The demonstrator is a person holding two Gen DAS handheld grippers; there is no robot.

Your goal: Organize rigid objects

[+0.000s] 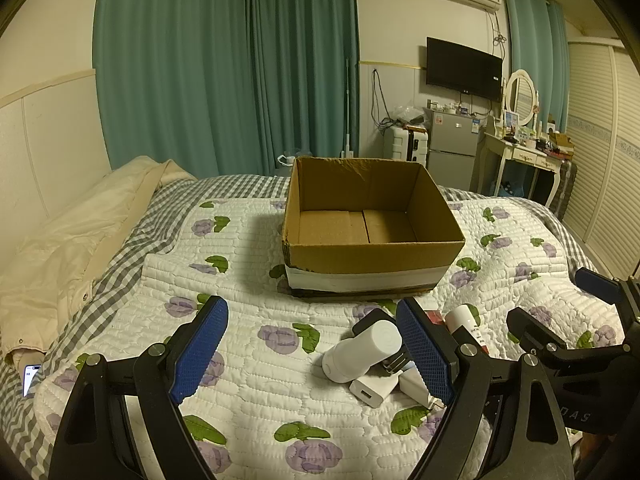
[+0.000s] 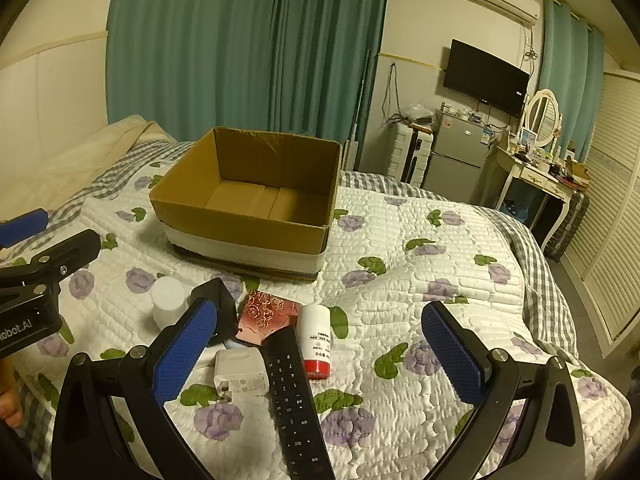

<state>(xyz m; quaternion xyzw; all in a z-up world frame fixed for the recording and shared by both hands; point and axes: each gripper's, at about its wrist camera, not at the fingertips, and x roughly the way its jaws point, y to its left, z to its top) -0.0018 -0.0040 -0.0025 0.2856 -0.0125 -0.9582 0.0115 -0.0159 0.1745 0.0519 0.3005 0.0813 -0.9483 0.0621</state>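
Here we have both grippers spread wide and holding nothing: the left gripper (image 1: 314, 344) hovers over the quilt (image 1: 256, 392) with the white bottle (image 1: 362, 350) lying on its side just inside its right finger, and the right gripper (image 2: 318, 350) frames the remote (image 2: 294, 396) and the red-capped bottle (image 2: 317, 342). The items sit clustered on the quilt, just in front of the empty box (image 1: 372, 256).

We judge the bottles light, stiff and smooth, likely to roll; we would pinch them across the middle of the body. The charger (image 2: 240, 372) is small and blocky, easy on its flat sides. The remote is long and thin, best taken across its width near the centre.

The right view shows the remote and a red patterned box (image 2: 266, 316) plainly; the left view hides most of these behind its finger but shows the white bottle's full length.
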